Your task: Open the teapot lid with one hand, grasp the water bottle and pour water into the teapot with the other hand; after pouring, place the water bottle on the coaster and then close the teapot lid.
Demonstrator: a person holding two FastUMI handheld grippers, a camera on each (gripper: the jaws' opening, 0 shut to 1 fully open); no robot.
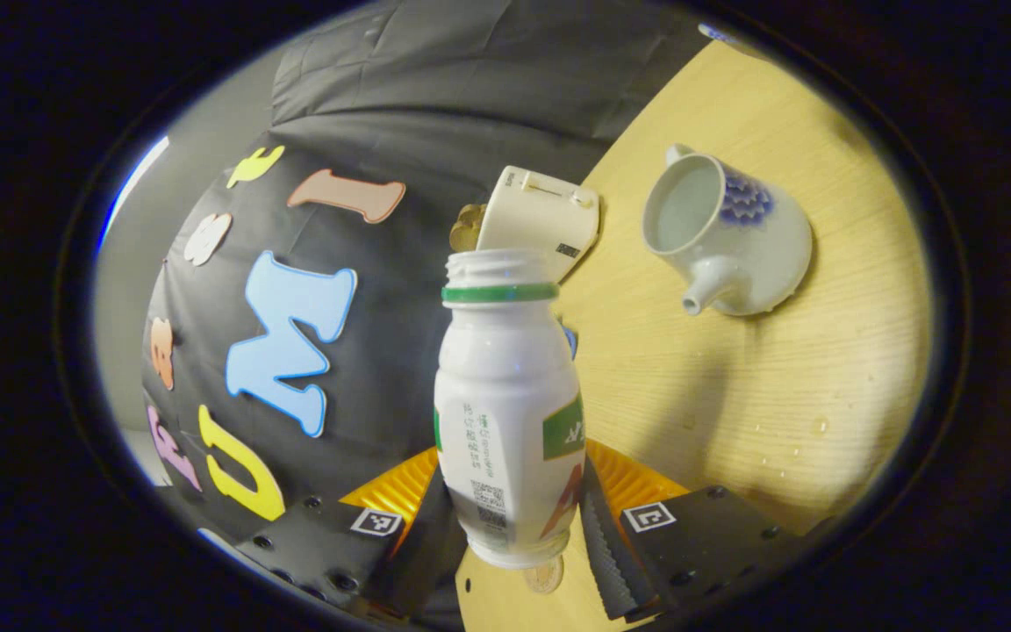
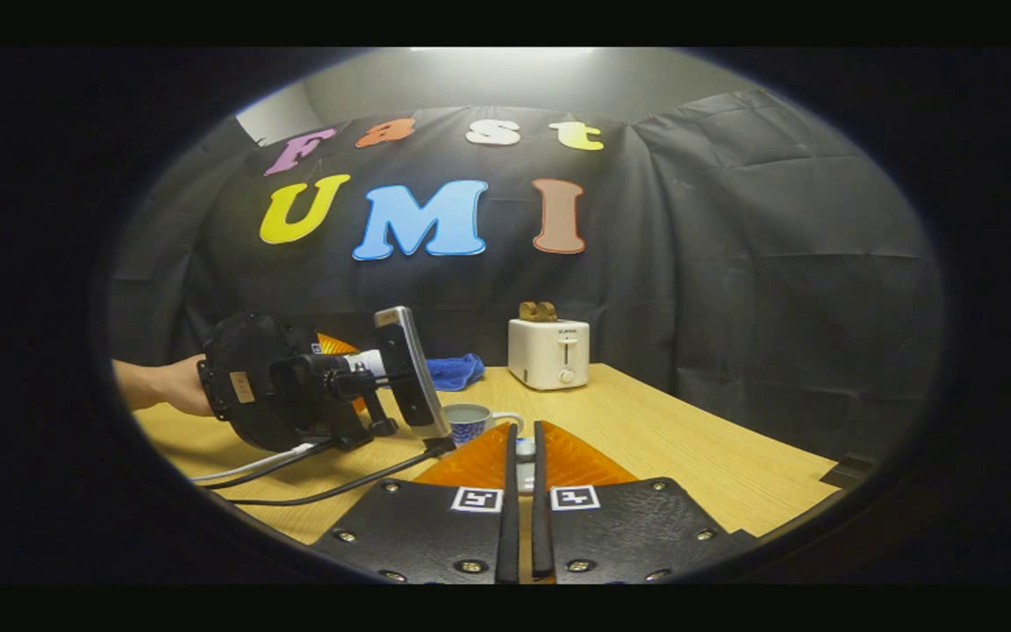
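Water bottle [image 1: 505, 404], uncapped, clamped at its base in left gripper [image 1: 519, 527]; long axis runs along the fingers, mouth pointing fwd, away from gripper. Teapot [image 1: 725, 237] w/ lid off on bench [image 1: 734, 395], to one side of bottle mouth. Right gripper [image 2: 520, 465] nearly closed on a small pale item, poss. lid; identity unclear. Toaster [image 2: 548, 353] at bench rear.

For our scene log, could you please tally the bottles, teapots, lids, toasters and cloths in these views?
Bottles: 1, the water bottle
Teapots: 1, the teapot, open
Lids: 1, the teapot lid, held off the pot
Toasters: 1, the toaster
Cloths: 1, the blue cloth
Total: 5
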